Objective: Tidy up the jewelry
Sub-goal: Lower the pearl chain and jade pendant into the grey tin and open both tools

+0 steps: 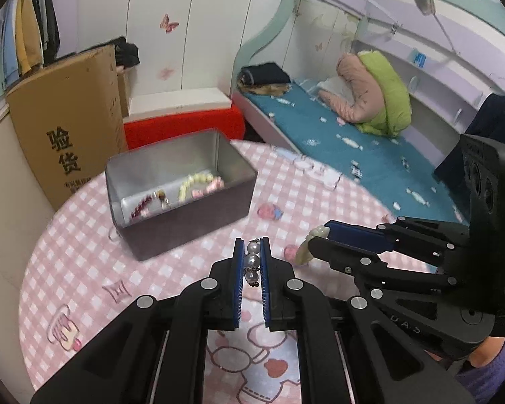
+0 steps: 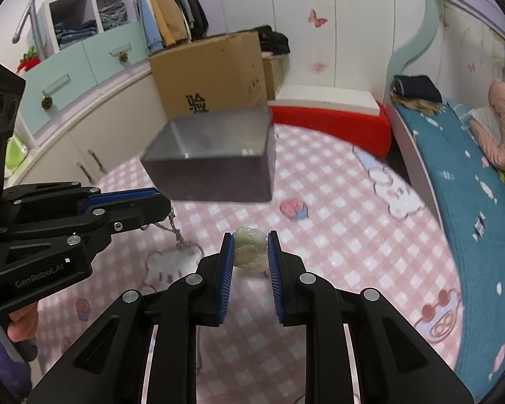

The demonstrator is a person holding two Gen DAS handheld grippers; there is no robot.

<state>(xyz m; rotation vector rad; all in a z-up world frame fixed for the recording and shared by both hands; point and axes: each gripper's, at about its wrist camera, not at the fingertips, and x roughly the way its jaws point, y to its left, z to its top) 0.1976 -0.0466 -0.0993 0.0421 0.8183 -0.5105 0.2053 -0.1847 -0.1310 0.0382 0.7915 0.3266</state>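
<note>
The round counter (image 1: 84, 269) is covered with a pink checked cloth, so small jewelry can be laid out on it. A grey metal box (image 1: 185, 215) is set toward the back of the counter, and it is likely the place where the jewelry is to be put. A pale bead bracelet (image 1: 198, 183) and a dark red bracelet (image 1: 141, 207) are already seen inside it.

The left gripper (image 1: 252, 252) is nearly closed, and a string of pearls (image 1: 252, 261) is pinched between its blue pads. A thin chain (image 2: 176, 232) is seen hanging from it down to the cloth. The right gripper (image 2: 250, 247) is closed partway on a pale green carved piece (image 2: 250, 249), which is touched on both sides by the pads. Both pieces are held just in front of the box, probably so they can be dropped in next.
</note>
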